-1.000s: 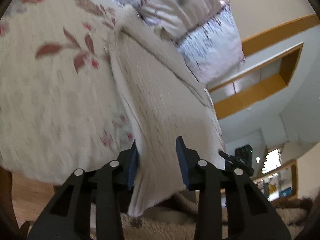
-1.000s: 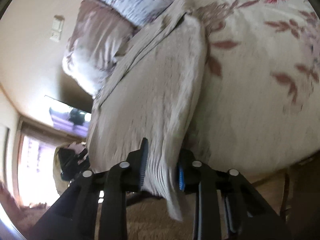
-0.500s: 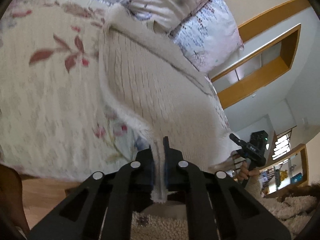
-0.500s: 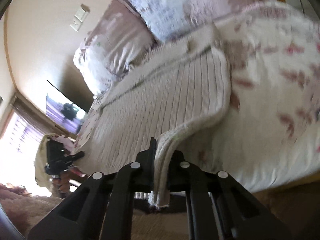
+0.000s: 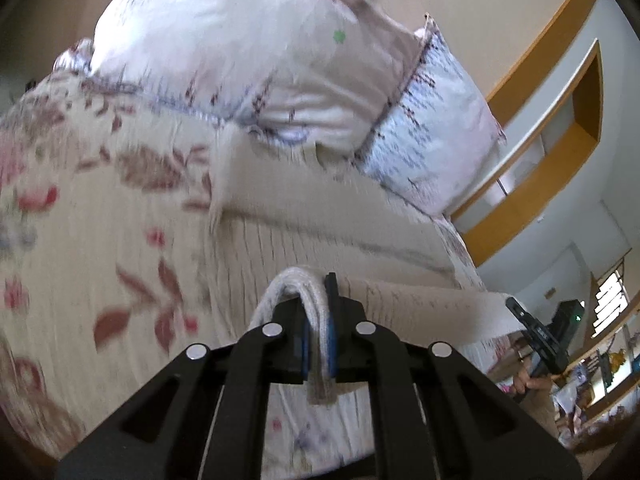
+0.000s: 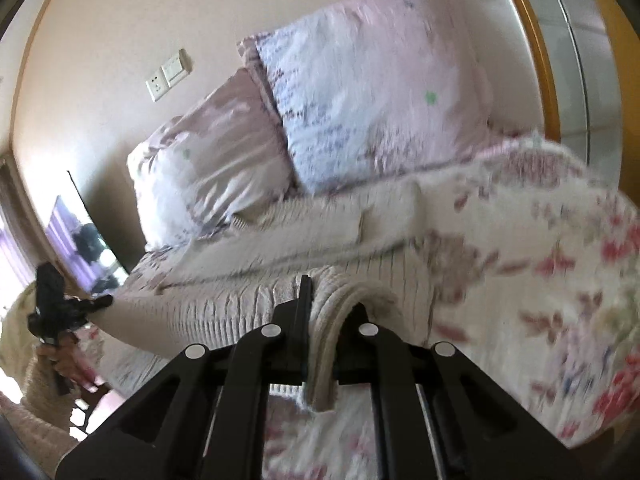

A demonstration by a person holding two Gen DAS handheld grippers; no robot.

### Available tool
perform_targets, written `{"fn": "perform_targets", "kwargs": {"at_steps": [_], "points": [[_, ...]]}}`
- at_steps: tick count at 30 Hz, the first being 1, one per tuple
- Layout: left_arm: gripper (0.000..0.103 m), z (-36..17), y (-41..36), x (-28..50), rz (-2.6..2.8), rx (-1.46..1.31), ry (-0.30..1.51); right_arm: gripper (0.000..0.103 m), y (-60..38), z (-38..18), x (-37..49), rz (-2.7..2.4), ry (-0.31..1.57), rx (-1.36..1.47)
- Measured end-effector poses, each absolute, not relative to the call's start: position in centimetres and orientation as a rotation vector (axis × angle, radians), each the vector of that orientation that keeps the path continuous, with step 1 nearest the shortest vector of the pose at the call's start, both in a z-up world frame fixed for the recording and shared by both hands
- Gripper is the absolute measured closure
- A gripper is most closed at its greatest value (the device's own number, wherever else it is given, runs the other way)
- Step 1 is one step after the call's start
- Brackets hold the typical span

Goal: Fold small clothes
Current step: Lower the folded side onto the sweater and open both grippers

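We see a ribbed knit sweater point(image 5: 320, 240), matt and soft; a printed cloth bedspread point(image 5: 80, 240); smooth pillows point(image 6: 360, 80), perhaps satin; matt black plastic tools point(image 5: 318, 332).

The knitted garment point(image 5: 320, 236) is lying on the bed point(image 5: 100, 240), with two pillows point(image 5: 248, 60) sitting behind it at the far end. The left claw point(image 5: 316, 332) and right claw point(image 6: 320, 336) are each gripping a near corner of the garment, well apart.
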State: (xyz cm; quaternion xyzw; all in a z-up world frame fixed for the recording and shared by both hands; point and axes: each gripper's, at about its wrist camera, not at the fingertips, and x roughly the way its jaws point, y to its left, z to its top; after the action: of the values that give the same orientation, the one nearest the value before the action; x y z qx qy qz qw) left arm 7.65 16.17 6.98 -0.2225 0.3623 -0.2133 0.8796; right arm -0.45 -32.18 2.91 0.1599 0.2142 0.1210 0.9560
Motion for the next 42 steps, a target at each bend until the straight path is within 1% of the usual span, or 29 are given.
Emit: {"fn": "perform_targets", "kwargs": {"at_steps": [9,17,19,21,26,29,33,34,35,36,37,38,39,40,41,42], "points": [[0.097,11.6,14.8,15.8,-0.370,-0.402,0.645,0.095,-31.5,6.8,5.7,0.158,0.371,0.257],[0.097,12.1,14.3,22.2,-0.336,-0.473,0.627,0.095,-32.3,7.5,12.0,0.126,0.326,0.331],[0.097,11.5,14.1,23.7,-0.325,-0.484,0.631,0.095,-32.6,7.1,13.4,0.120,0.326,0.356],[0.097,10.0,13.7,25.3,-0.306,-0.493,0.664,0.095,-32.9,5.7,15.3,0.105,0.369,0.371],[0.097,4.4,12.9,28.5,-0.234,-0.500,0.826,0.095,-33.7,-0.2,20.7,0.052,0.643,0.451],[0.097,3.2,13.2,29.1,-0.233,-0.537,0.848,0.095,-34.7,-1.7,21.4,0.060,0.676,0.525],[0.095,3.0,13.5,30.1,-0.246,-0.596,0.862,0.095,-35.2,-1.7,22.3,0.074,0.678,0.580],[0.095,2.8,13.5,30.4,-0.241,-0.612,0.868,0.094,-35.4,-1.7,22.6,0.079,0.681,0.593],[0.094,2.7,13.5,30.6,-0.238,-0.633,0.871,0.091,-35.6,-1.7,23.0,0.086,0.685,0.620],[0.089,2.5,13.6,30.6,-0.237,-0.652,0.874,0.088,-35.9,-1.8,23.4,0.096,0.689,0.653],[0.083,2.2,13.7,30.8,-0.238,-0.680,0.878,0.078,-36.4,-1.8,23.8,0.110,0.696,0.700],[0.080,2.1,13.8,30.9,-0.245,-0.712,0.880,0.065,-36.6,-1.7,24.1,0.120,0.699,0.730],[0.074,1.9,13.8,31.0,-0.251,-0.742,0.880,0.060,-36.8,-1.6,24.4,0.129,0.693,0.760],[0.064,2.0,13.8,31.1,-0.260,-0.764,0.875,0.055,-37.0,-1.4,24.6,0.141,0.675,0.795],[0.059,2.1,13.9,31.0,-0.268,-0.779,0.865,0.054,-37.0,-1.1,24.8,0.151,0.664,0.810],[0.051,2.3,13.8,31.0,-0.270,-0.784,0.858,0.053,-36.9,-0.8,24.8,0.155,0.658,0.813]]}}
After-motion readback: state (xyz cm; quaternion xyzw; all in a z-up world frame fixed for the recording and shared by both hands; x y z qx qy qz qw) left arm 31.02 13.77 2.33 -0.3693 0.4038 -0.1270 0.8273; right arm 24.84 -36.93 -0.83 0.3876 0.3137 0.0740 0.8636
